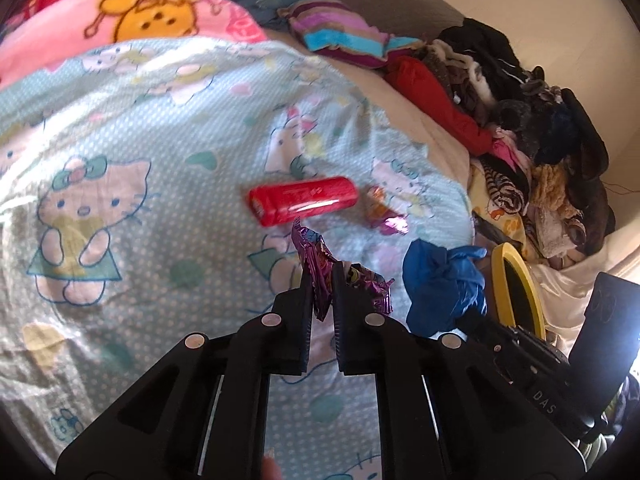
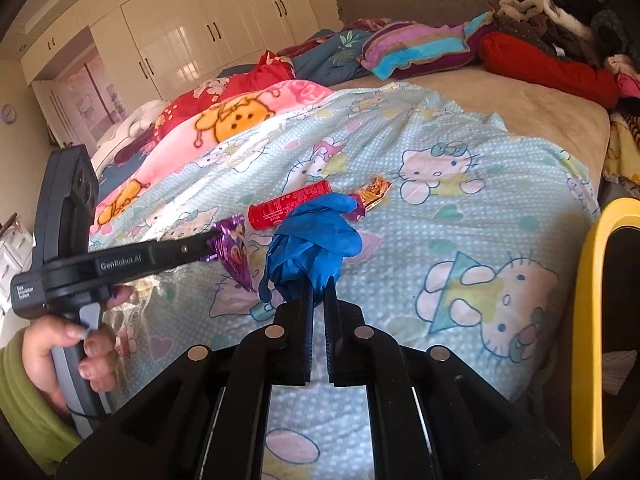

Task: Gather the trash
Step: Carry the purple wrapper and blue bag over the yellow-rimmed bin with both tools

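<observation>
Both loaded: left gripper is pinching purple foil wrapper, right gripper is clamping blue glove. Next: carrying both to yellow-rimmed bin; red can & snack wrapper still waiting.

"genrobot.ai" on the left claw; "das" on the right claw's body.

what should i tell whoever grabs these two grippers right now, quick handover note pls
Left gripper: shut on the purple foil wrapper, lifted off the bed.
Right gripper: shut on the blue glove, also lifted.
Still lying on the cartoon-cat blanket: red can and, just beside it, an orange snack wrapper.
Yellow-rimmed bin stands at the bed's right edge.
Done: two pieces gripped. Left: drop both in the bin, then likely fetch the can and the orange wrapper.
</observation>
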A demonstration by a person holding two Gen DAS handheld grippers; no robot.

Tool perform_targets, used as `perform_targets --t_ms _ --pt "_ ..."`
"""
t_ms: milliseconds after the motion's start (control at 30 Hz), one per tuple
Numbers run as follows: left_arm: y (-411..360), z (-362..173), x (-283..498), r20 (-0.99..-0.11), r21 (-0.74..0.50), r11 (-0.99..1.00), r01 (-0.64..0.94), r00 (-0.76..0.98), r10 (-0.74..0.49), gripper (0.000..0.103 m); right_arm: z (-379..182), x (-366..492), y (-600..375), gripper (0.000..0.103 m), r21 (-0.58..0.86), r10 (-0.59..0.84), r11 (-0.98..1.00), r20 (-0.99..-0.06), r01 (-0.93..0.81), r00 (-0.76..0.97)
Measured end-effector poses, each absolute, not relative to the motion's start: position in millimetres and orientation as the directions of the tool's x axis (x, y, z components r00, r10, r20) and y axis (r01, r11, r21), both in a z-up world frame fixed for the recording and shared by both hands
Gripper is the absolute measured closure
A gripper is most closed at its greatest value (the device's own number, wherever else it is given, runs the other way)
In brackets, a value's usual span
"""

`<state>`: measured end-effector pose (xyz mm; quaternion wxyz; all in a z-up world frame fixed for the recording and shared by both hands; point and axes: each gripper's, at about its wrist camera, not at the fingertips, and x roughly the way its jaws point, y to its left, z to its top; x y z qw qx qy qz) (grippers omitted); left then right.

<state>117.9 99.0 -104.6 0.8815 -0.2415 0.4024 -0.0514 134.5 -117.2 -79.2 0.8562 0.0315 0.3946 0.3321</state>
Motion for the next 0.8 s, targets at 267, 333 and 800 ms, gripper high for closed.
perform_targets --t_ms 267,333,800 --pt "81.3 -78.0 117.1 -0.655 -0.434 0.899 -0.056 0.705 -0.272 0.098 -60.4 128.8 -140.4 0.098 0.308 0.592 0.788 -0.619 -0.533 0.516" --pt "75.5 -70.8 115.9 -0.645 -0.427 0.903 -0.036 0.713 -0.277 0.098 -56.2 128.6 -146.9 0.098 0.313 0.592 0.791 -0.611 -0.526 0.526" --pt "23.5 -30.9 107.6 -0.596 -0.386 0.918 0.091 0.735 -0.324 0.098 -29.5 122.4 -198.2 0.098 0.323 0.568 0.820 -0.555 -0.472 0.608"
